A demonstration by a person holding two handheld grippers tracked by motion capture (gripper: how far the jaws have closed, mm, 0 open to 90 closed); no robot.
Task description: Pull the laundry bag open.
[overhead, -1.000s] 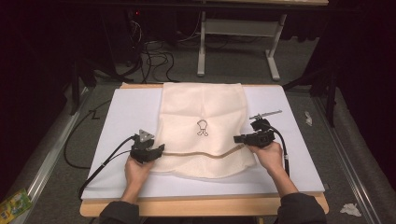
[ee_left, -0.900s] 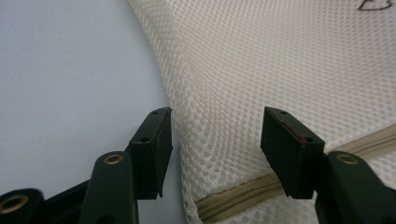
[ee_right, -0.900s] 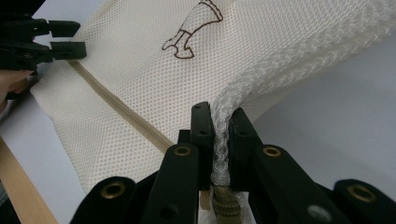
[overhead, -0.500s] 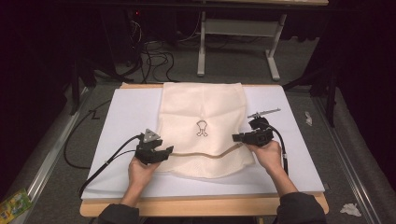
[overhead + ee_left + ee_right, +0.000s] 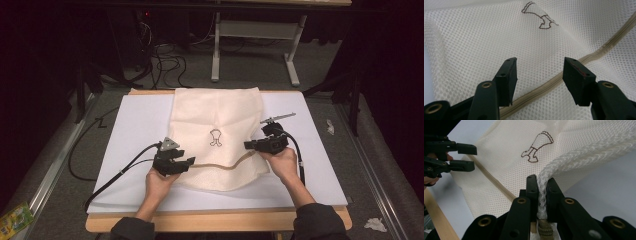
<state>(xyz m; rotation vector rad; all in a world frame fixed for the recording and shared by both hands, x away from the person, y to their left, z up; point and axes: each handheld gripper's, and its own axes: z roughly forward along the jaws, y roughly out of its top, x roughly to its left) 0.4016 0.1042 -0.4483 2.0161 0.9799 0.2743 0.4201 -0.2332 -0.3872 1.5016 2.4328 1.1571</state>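
Note:
A cream mesh bag [image 5: 215, 112] with a small brown printed logo [image 5: 215, 136] lies flat on a white board [image 5: 135, 125]. A tan zip band [image 5: 220, 165] runs across its near part. My right gripper [image 5: 248, 145] is at the band's right end, shut on a bunched fold of the mesh [image 5: 579, 155], which runs down between the jaws of the right gripper [image 5: 541, 185]. My left gripper [image 5: 191, 163] hovers at the band's left end. In its own view the left gripper [image 5: 539, 72] stands open above the zip band [image 5: 599, 51], with nothing pinched.
The board rests on a wooden table whose front edge [image 5: 215, 221] is by the person's sleeves. Black cables [image 5: 115, 172] trail off the left side. Behind the table stand a metal frame [image 5: 290, 60] and floor cables. Crumpled paper [image 5: 375, 224] lies on the floor at right.
My left gripper has moved to the right and slightly up, onto the bag's left edge by the zip band. The right gripper has kept still with the mesh in it.

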